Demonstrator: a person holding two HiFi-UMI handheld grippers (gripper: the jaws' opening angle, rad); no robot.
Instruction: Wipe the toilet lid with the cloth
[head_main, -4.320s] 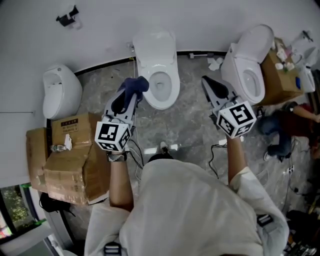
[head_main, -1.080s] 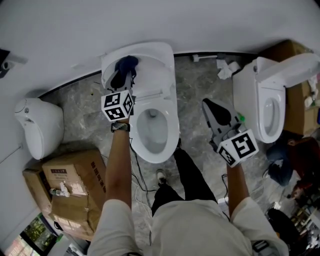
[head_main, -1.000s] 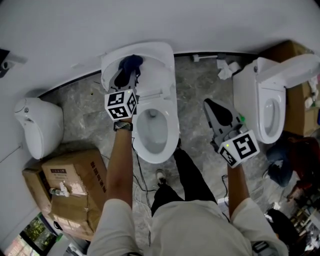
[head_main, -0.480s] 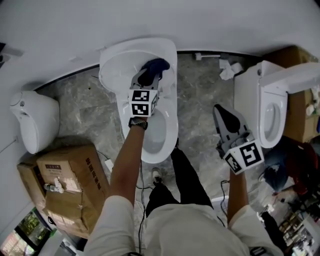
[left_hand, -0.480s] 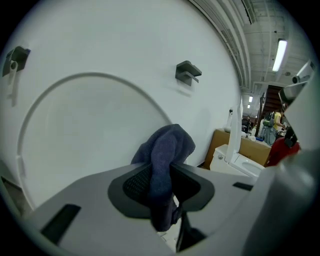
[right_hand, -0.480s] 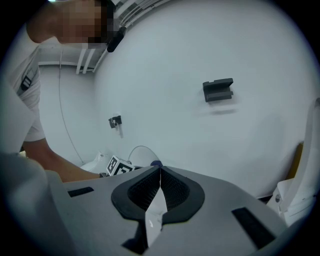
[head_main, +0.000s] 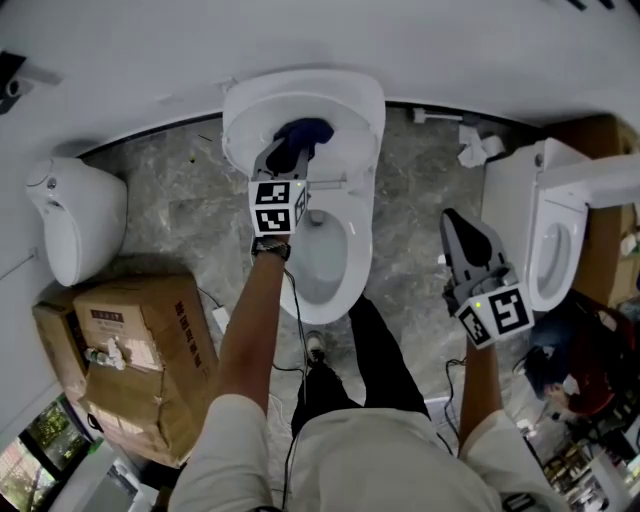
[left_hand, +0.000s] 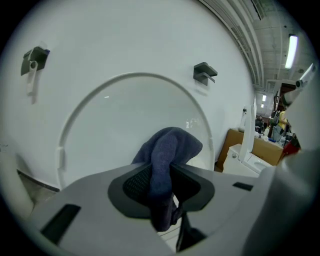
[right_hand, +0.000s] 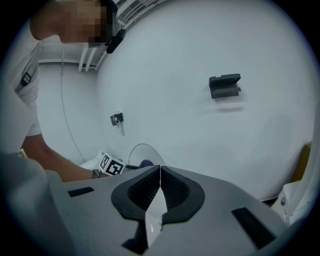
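Note:
The white toilet (head_main: 330, 250) stands in the middle with its lid (head_main: 300, 100) raised against the wall. My left gripper (head_main: 290, 152) is shut on a dark blue cloth (head_main: 304, 131) and holds it against the inner face of the lid, near its middle. In the left gripper view the cloth (left_hand: 167, 150) bunches out between the jaws of the left gripper (left_hand: 162, 172), with the lid (left_hand: 120, 115) right behind it. My right gripper (head_main: 458, 222) hangs over the floor to the right of the toilet. It is shut and holds nothing, as the right gripper view shows (right_hand: 160, 170).
A second toilet (head_main: 545, 240) stands at the right, beside a cardboard box (head_main: 600, 150). Another white fixture (head_main: 75, 215) sits at the left, above stacked cardboard boxes (head_main: 130, 350). Crumpled paper (head_main: 475, 145) lies on the grey stone floor. My legs stand just before the bowl.
My left gripper has carried the cloth from the lid's upper left across to its middle and lower down. The right gripper has sunk slightly and stayed shut.

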